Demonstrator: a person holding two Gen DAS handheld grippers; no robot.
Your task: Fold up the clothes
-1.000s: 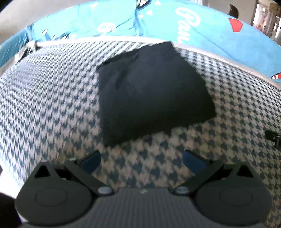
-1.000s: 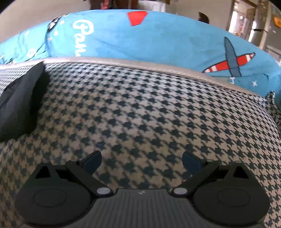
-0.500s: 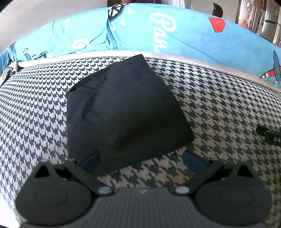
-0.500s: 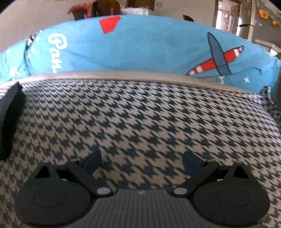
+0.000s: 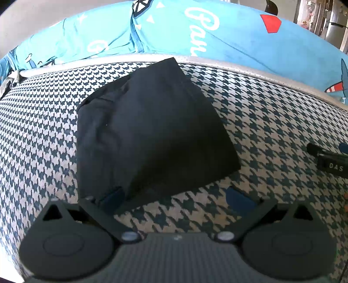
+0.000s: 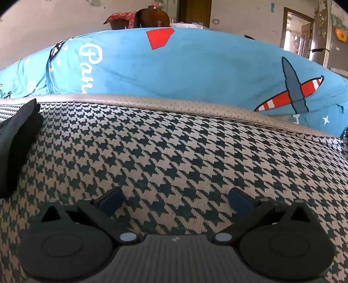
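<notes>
A houndstooth cover [image 6: 184, 156] in dark blue and cream spreads across the surface, edged at the far side by a dotted grey band [image 6: 174, 104]. Beyond it lies a bright blue quilt [image 6: 195, 65] printed with white lettering, a red shape and a striped aeroplane [image 6: 293, 93]. Behind, an open doorway [image 6: 293, 32] and what may be a dark wooden chair [image 6: 152, 18].
</notes>
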